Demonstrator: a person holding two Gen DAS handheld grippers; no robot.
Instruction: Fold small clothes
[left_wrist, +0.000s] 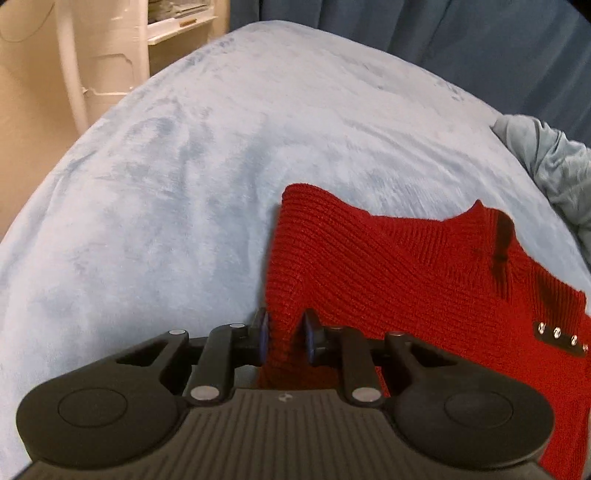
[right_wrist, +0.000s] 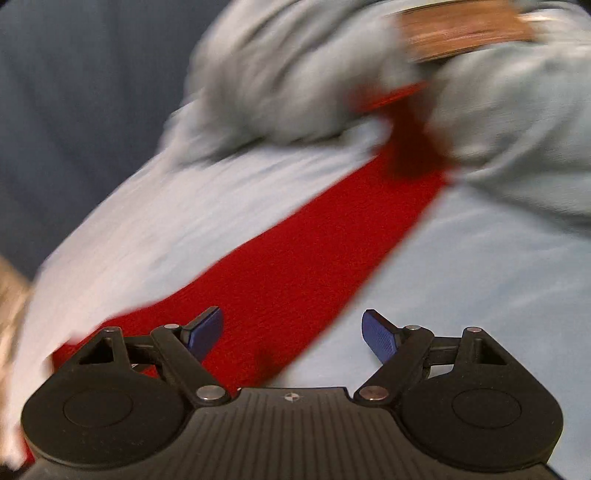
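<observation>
A red ribbed knit garment (left_wrist: 388, 266) lies on the pale blue fleece blanket (left_wrist: 184, 166), with a dark strip and a black studded tab (left_wrist: 561, 338) at its right. My left gripper (left_wrist: 286, 332) is shut on a bunched fold of the red garment at its left edge. In the blurred right wrist view the red garment (right_wrist: 306, 251) runs diagonally from lower left to upper right. My right gripper (right_wrist: 291, 332) is open above it, the left pad (right_wrist: 205, 330) over the red cloth, the right pad (right_wrist: 378, 334) over the blanket (right_wrist: 480, 277).
A crumpled grey-blue cloth (left_wrist: 554, 166) lies at the right edge of the blanket; it also shows in the right wrist view (right_wrist: 295, 81). Dark blue curtains (left_wrist: 443, 33) hang behind. A white shelf (left_wrist: 173, 26) and beige wall stand at the far left.
</observation>
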